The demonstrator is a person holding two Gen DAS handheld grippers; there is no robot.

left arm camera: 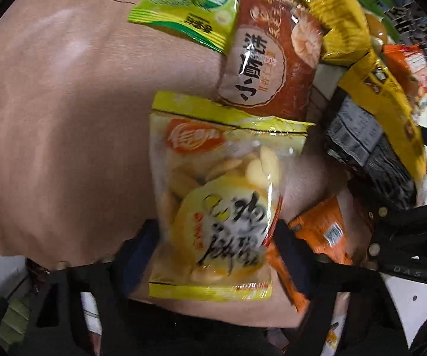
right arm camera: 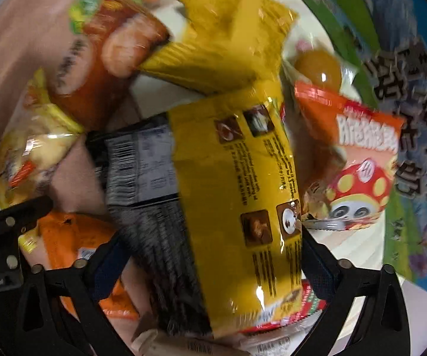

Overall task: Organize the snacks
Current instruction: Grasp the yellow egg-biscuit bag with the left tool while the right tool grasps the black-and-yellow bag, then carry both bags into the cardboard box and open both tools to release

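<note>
We are at the pick-up step. Our left gripper (left arm camera: 213,234) straddles the cracker bag (left arm camera: 213,195) on the brown cloth (left arm camera: 65,103), jaws apart; whether they pinch it we cannot tell. Our right gripper (right arm camera: 210,262) spreads wide around the yellow pack (right arm camera: 231,184). Next, both must close firmly.

Both wrist views look steeply down, close above one snack pile, sharing the yellow noodle pack (right arm camera: 237,195).
</note>
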